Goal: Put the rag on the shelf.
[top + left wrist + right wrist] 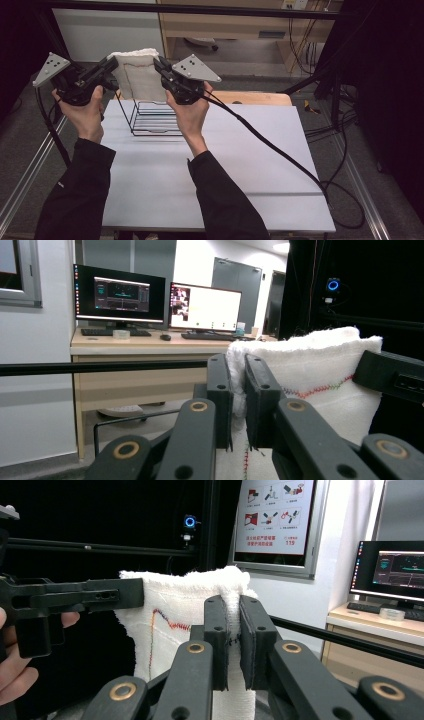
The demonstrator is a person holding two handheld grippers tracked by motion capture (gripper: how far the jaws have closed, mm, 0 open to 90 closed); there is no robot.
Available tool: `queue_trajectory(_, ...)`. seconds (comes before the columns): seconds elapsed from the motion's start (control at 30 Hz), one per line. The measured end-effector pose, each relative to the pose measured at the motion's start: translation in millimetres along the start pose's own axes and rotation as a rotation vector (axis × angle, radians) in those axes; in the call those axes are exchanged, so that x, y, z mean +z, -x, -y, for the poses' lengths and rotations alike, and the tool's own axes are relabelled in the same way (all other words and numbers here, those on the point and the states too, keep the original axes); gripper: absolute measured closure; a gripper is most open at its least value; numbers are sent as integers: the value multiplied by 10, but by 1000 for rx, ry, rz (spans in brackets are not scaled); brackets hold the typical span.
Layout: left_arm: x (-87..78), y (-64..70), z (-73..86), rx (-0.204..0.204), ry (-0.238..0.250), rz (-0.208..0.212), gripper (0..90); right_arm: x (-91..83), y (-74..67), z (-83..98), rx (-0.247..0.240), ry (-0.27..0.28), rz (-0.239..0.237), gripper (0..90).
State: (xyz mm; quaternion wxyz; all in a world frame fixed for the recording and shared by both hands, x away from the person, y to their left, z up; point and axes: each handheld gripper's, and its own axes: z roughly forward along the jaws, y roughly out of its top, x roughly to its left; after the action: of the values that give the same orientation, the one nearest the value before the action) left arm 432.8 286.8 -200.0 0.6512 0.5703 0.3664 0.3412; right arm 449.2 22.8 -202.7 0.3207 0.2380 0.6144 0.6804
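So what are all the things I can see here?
towel: one, white with coloured stitching, held up in the air between both grippers, above the rack
rack: one, black wire, on the table behind the hands
table: one, white top
monitors: two, on a wooden desk in the left gripper view
poster: one, white with red pictures, on the wall in the right gripper view
sleeves: two, black
hands: two, each holding a gripper
left gripper: one, black, shut on the towel's left edge
right gripper: one, black, shut on the towel's right edge
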Motion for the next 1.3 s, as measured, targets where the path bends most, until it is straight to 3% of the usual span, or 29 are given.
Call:
queue_trajectory(0.87,333,-95,-338,14,4,-15,828,287,224,-247,3,27,35,836)
queue_trajectory(1.13,471,-168,-354,15,-6,-23,828,387,296,-257,0,20,49,837)
queue_trajectory(1.3,547,-211,-347,36,-21,-32,828,470,358,-214,10,7,56,837)
